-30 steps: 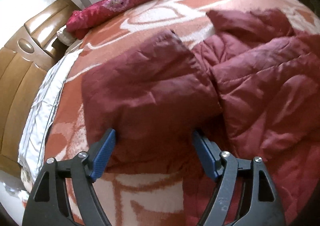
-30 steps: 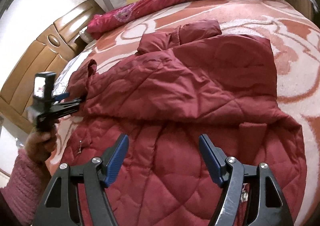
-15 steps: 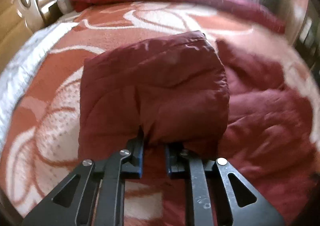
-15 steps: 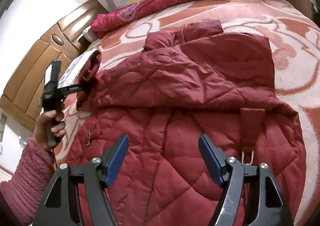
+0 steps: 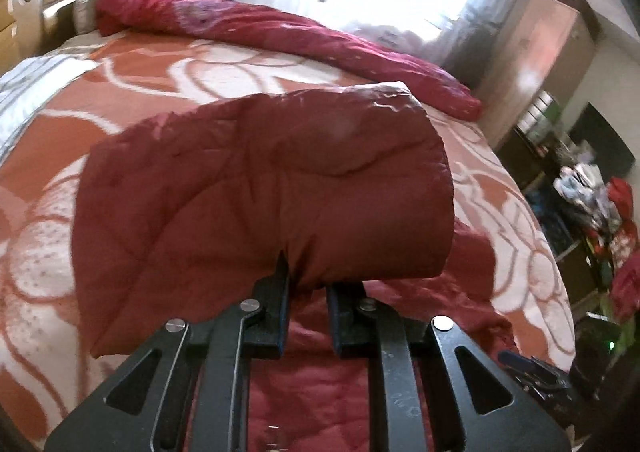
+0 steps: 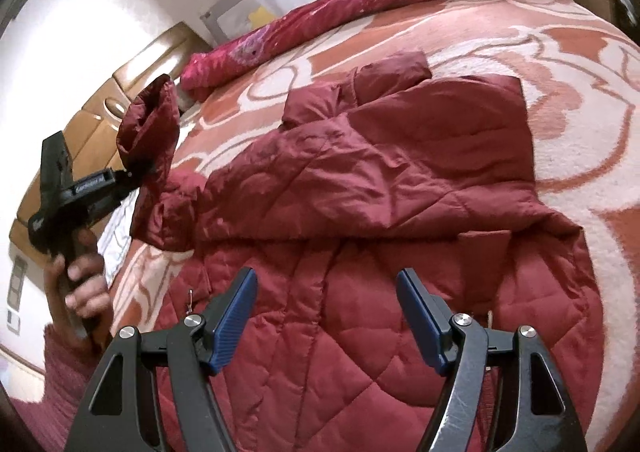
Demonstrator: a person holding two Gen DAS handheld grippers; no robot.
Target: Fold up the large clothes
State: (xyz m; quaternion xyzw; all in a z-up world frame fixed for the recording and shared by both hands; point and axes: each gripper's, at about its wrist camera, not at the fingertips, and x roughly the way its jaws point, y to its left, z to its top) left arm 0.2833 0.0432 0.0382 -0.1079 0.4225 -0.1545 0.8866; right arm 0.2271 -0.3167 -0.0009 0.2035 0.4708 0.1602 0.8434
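Left gripper (image 5: 306, 284): I have it clamped on the cuff end of the sleeve (image 5: 264, 192); the jaws are pinched nearly together with dark red fabric bunched between them.
Sleeve: I see it lifted off the blanket (image 5: 132, 92), hanging from the gripper, its open cuff end toward the top in the right wrist view; it joins the coat at the shoulder.
Left hand (image 6: 80, 284): in the right wrist view I see it wrapped round the gripper handle at the left edge, with a knitted sleeve cuff (image 6: 60, 356) below it.
Right gripper (image 6: 327, 316): I hold it above the lower part of the coat with its jaws wide apart; nothing is between the blue pads (image 6: 234, 318), and I cannot tell whether they touch the fabric.
Coat (image 6: 360, 252): a dark red quilted coat lying spread on the bed, the other sleeve folded across its upper part.
Blanket: orange and white pattern, under the coat.
Quilt (image 6: 360, 8): a rolled crimson quilt lies along the far edge of the bed.
Headboard (image 6: 132, 92): wooden, at the left.
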